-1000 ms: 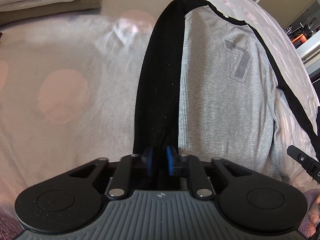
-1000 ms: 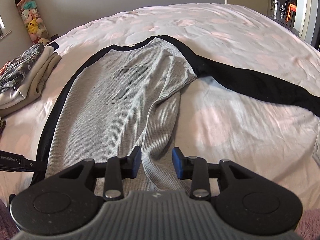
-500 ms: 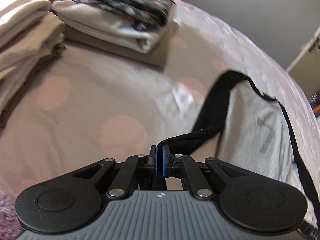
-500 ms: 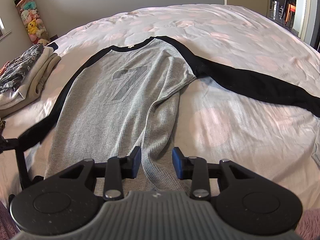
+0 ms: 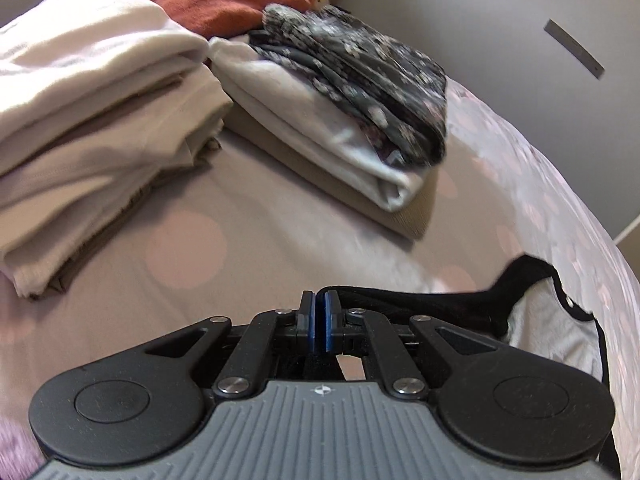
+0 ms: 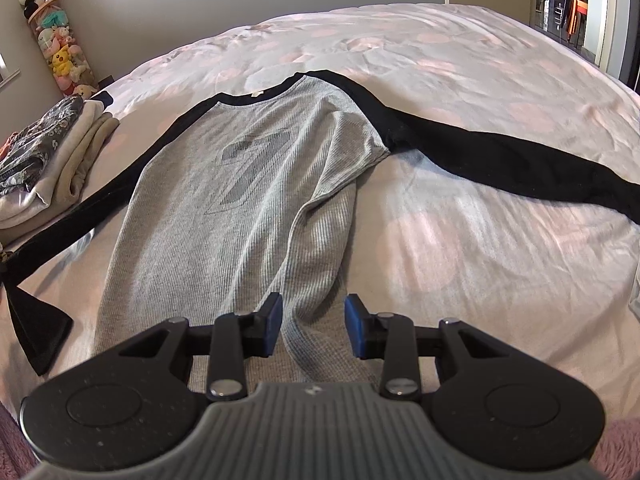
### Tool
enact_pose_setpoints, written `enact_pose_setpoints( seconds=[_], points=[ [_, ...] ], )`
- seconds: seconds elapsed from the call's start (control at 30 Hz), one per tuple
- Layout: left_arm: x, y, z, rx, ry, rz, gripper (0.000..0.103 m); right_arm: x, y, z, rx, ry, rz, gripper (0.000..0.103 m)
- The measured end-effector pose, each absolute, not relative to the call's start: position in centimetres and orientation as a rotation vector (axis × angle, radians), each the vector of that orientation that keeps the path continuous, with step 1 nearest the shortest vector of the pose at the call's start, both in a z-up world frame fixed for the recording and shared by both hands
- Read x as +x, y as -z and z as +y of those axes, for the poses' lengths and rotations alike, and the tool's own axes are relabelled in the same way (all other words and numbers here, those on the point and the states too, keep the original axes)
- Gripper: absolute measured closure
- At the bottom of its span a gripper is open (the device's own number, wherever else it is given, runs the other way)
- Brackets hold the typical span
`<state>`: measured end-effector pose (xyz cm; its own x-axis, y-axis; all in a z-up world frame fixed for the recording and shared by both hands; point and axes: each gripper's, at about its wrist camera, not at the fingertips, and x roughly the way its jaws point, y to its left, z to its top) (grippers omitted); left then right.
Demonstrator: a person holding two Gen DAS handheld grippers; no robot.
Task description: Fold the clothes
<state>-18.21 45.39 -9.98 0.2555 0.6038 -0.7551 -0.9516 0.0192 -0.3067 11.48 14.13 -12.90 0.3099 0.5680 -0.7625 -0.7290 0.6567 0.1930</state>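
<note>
Bed (image 6: 460, 240) with pink-dotted cover. Folded stacks (image 5: 120, 120) lie at its left. Grey raglan shirt (image 6: 224, 208) is spread flat, unfolded. Left tongs (image 5: 319, 320) pinch its black sleeve (image 5: 420, 300), stretched outward; right tongs (image 6: 313, 330) spread above hem.

A column of plush toys (image 6: 56, 40) stands in the room's corner beside the polka-dot bed (image 6: 460, 248), a panda on top.
</note>
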Motion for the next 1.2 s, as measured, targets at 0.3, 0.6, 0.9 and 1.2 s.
enact_pose_setpoints(
  seconds=[0.3, 0.6, 0.9, 1.2],
  points=[
    [-19.4, 11.2, 48.3, -0.912, -1.331, 0.520, 0.101, 12.4, 13.5, 14.2, -0.155, -0.851, 0.952, 0.065],
    [-16.6, 9.4, 43.5, -0.806, -1.038, 0.573, 0.087, 14.4, 13.3, 12.7, -0.117, -0.801, 1.105, 0.065],
    [-12.4, 10.7, 41.5, -0.774, -0.848, 0.723, 0.087, 12.0, 12.6, 12.4, -0.444, -0.891, 1.144, 0.066],
    [-12.6, 11.6, 42.1, -0.811, -0.819, 0.756, 0.087, 12.1, 12.2, 13.0, -0.565, -0.865, 1.106, 0.099]
  ],
)
